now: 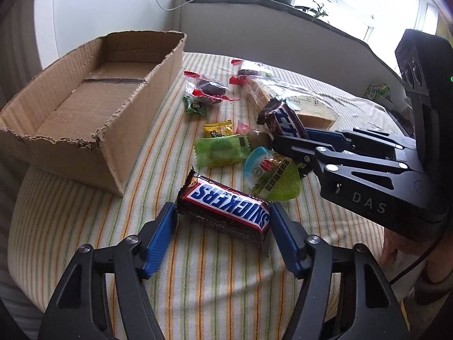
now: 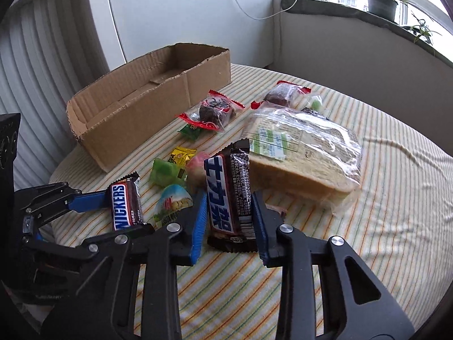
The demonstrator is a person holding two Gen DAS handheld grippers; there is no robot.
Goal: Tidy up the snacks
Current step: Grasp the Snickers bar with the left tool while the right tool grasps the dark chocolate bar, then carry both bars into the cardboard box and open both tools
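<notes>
Left wrist view: left gripper [image 1: 223, 228] brackets a brown Snickers bar with a red-white-blue label [image 1: 226, 212]. The blue pads [image 1: 161, 235] sit at the bar's two short ends, touching or nearly so; a firm clench cannot be confirmed. The bar lies flat on the striped cloth of the round table [image 1: 85, 206], long axis from about 10 o'clock to 4 o'clock in the frame, lettering upside down to the camera.

Right wrist view: right gripper [image 2: 229, 215] is clenched on a second brown chocolate bar with a blue-white label in non-Latin script [image 2: 226, 198]. The pads [image 2: 198, 221] press its long sides. Long axis runs roughly 12 to 6 o'clock, far end leaning on a clear-wrapped sliced loaf of bread [image 2: 305, 158] at 1 o'clock.

An open brown cardboard box with torn edges [image 1: 85, 107] stands at 10 o'clock of the Snickers bar, well apart, long axis pointing away toward the wall.

Loose snacks between box and loaf:
- green-wrapped sweet [image 1: 218, 150]
- yellow-wrapped sweet [image 1: 218, 130]
- small dark-green packet [image 1: 195, 106]
- two dark cakes in clear wrappers with red ends [image 1: 209, 90]
- round green-and-blue sealed cup [image 1: 269, 175], just beside the Snickers bar at 2 o'clock.
</notes>
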